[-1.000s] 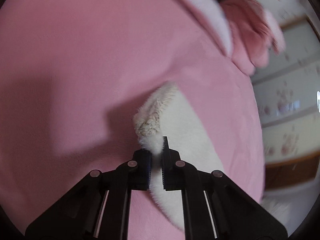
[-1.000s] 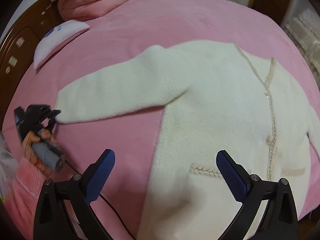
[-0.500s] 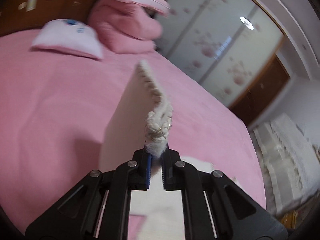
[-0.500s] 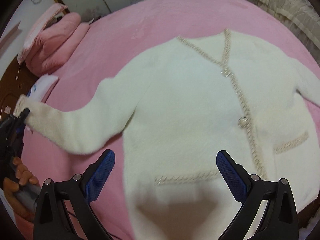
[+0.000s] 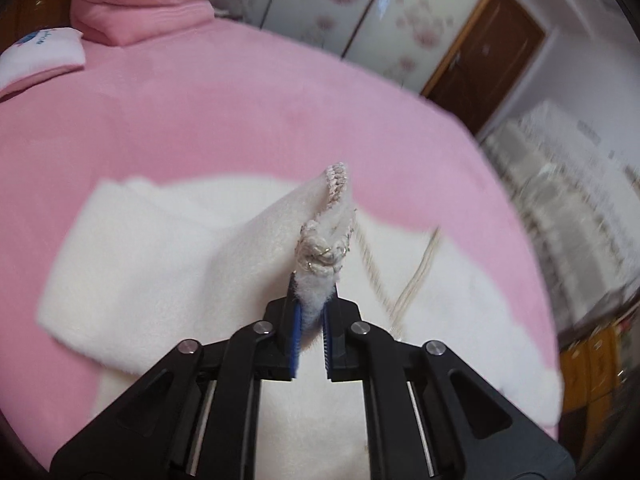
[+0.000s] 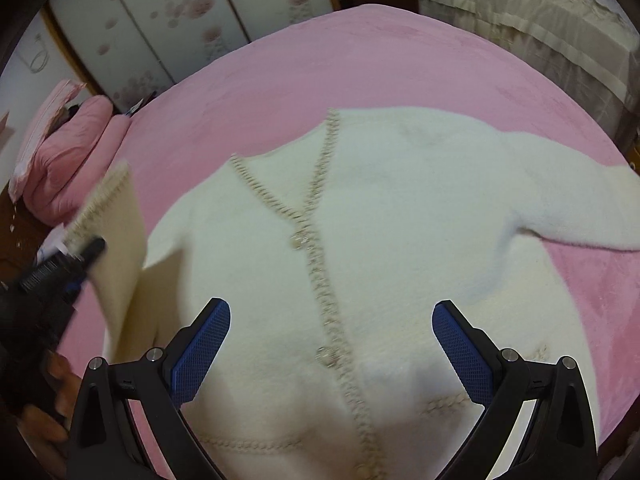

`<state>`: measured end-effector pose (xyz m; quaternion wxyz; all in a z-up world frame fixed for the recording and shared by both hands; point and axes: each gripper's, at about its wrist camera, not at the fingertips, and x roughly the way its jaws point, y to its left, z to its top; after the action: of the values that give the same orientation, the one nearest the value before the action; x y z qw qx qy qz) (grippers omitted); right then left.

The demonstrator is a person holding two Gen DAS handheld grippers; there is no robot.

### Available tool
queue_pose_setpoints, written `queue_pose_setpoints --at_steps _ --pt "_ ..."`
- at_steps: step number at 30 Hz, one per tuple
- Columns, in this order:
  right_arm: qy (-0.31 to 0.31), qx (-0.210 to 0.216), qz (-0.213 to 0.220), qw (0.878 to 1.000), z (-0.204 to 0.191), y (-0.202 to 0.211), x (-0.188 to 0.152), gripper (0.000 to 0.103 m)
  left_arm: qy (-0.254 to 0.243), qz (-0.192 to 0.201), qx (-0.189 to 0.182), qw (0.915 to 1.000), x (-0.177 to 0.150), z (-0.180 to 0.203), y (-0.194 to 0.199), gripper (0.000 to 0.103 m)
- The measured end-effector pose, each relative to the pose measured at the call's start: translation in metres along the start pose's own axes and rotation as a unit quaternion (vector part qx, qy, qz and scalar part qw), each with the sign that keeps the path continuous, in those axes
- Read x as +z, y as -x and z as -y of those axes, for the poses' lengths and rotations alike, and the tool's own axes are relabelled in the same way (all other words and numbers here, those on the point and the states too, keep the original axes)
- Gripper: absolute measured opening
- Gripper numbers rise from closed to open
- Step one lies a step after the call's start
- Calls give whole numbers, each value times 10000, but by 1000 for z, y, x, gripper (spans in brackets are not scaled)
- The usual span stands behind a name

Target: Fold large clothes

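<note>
A fluffy white cardigan [image 6: 400, 216] with braided trim and buttons lies face up on the pink bed [image 6: 360, 60]. My left gripper [image 5: 311, 300] is shut on the braided cuff [image 5: 326, 248] of one sleeve and holds it lifted over the cardigan's body [image 5: 160, 248]. In the right wrist view that left gripper [image 6: 86, 254] shows at the left edge, with the raised sleeve [image 6: 120, 240] hanging from it. My right gripper [image 6: 330, 344] hovers open above the button placket [image 6: 324, 292], nothing between its fingers. The other sleeve [image 6: 580, 208] lies spread out to the right.
A folded pink quilt [image 5: 140, 4] and a white pillow [image 5: 40, 48] lie at the head of the bed. Flowered wardrobe doors [image 5: 360, 12] and a brown door [image 5: 488, 56] stand behind. A beige-covered piece of furniture [image 6: 540, 20] stands past the bed's far edge.
My left gripper has lifted the sleeve cuff off the bed and carried it in over the cardigan's body, rolling as it went. My right gripper, still open, has shifted across above the cardigan's front.
</note>
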<state>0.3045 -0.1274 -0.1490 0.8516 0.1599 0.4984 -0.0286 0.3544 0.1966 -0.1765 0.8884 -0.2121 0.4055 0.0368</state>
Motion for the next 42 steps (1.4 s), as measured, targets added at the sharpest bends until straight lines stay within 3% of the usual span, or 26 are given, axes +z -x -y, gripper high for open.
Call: queue_pose_setpoints --at_steps 2,4,5,6,8,9,12,13,16,18,22,25,31,35,42 --pt "9 -5 -82 10000 18 -7 6 103 -154 -515 220 9983 -29 23 -22 8" --pt "6 5 -174 9998 32 -13 8 103 -393 -1240 399 9907 -43 39 -47 16" --pt "-21 40 -213 9998 37 -15 9 103 -493 -1489 419 9867 -48 43 -55 27" --pt "-72 114 -265 9996 44 -18 10 103 -555 -1634 383 9843 -56 45 -58 47" --pt "-149 240 -370 9989 45 -26 6 103 -689 -1656 276 9834 -66 56 -50 73" --pt "-198 326 -423 9984 47 -28 4 103 -728 -1602 269 9840 -64 47 -46 77" --pt "-349 614 -581 9958 41 -37 -5 101 -879 -1487 291 9845 -65 38 -33 77" --pt "-408 762 -635 9942 38 -41 -7 95 -938 -1501 367 9835 -66 32 -31 77" --pt "-736 1211 -1034 9845 28 -60 -15 76 -1185 -1598 885 9760 -80 8 -22 77" --pt "-891 1431 -1323 9768 16 -73 -22 70 -1262 -1693 1274 9691 -82 -13 -18 77" --pt "-954 1713 -1667 9663 -13 -93 -34 56 -941 -1875 1628 9641 -94 -63 -14 77" --pt "-1060 1923 -1845 9580 -35 -104 -45 53 -590 -1892 1712 9651 -95 -98 -13 77" --pt "-1033 1831 -1766 9616 -66 -111 -63 41 -240 -1749 1725 9691 -95 -133 -16 76" --pt "-1104 1544 -1566 9693 -74 -110 -63 33 -63 -1511 1635 9749 -98 -146 -15 76" --pt "-747 1280 -1312 9802 -98 -107 -59 31 -13 -1317 1612 9781 -98 -149 -39 57"
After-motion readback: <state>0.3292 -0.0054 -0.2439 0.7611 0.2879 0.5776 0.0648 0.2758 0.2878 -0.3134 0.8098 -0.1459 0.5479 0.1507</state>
